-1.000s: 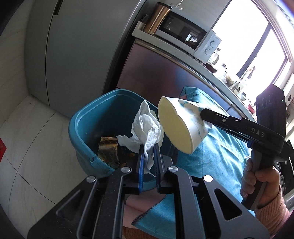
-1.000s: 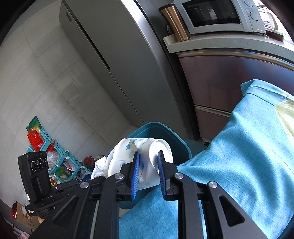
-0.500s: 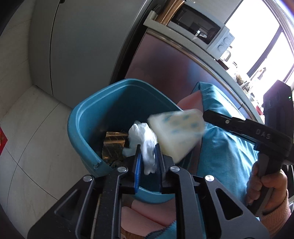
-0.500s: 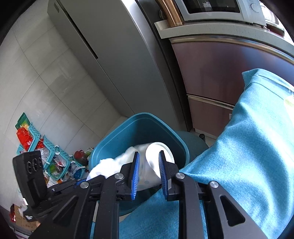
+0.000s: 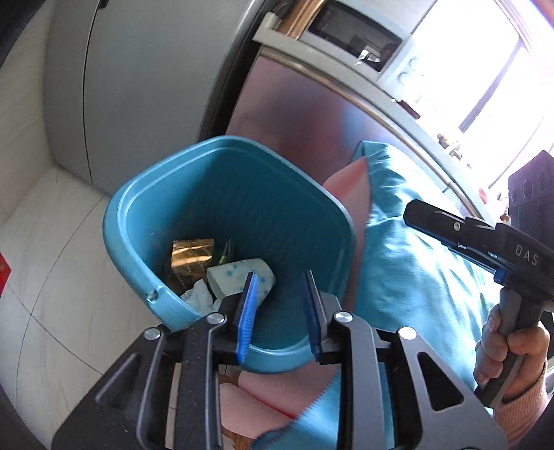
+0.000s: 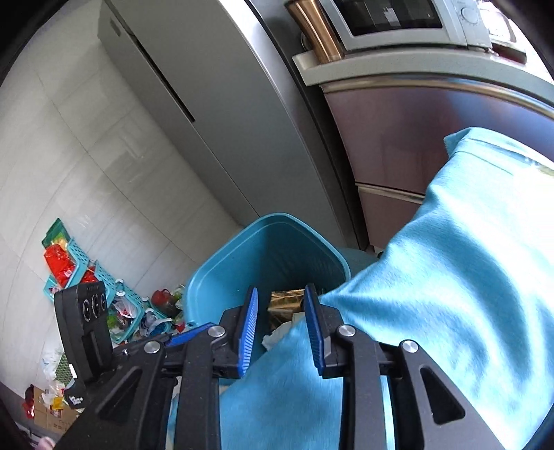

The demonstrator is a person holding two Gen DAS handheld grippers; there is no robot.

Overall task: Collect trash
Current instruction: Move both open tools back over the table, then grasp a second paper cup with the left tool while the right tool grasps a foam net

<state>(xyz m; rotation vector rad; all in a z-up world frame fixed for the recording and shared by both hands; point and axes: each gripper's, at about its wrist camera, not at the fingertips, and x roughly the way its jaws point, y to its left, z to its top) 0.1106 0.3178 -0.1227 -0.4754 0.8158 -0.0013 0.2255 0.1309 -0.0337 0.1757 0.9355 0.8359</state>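
A teal trash bin (image 5: 138, 194) stands on the floor beside the table. Inside lie a white paper cup with blue dots (image 5: 239, 275), a crumpled white tissue (image 5: 199, 294) and a gold wrapper (image 5: 190, 258). My left gripper (image 5: 280, 311) is open and empty above the bin's near rim. My right gripper (image 6: 280, 322) is open and empty over the table edge, above the bin (image 6: 242, 242). The gold wrapper (image 6: 285, 299) and a bit of tissue (image 6: 278, 334) show between its fingers. The right gripper's body (image 5: 484, 239) shows in the left wrist view.
A blue cloth (image 6: 450, 277) covers the table (image 5: 415, 270). A grey fridge (image 6: 207, 104) and a brown cabinet (image 6: 398, 138) with a microwave (image 6: 398, 17) stand behind the bin. Teal baskets with bags (image 6: 79, 273) sit on the floor at left.
Both grippers opened. The tissue dropped from the left gripper and the paper cup from the right gripper; both now lie in the bin.
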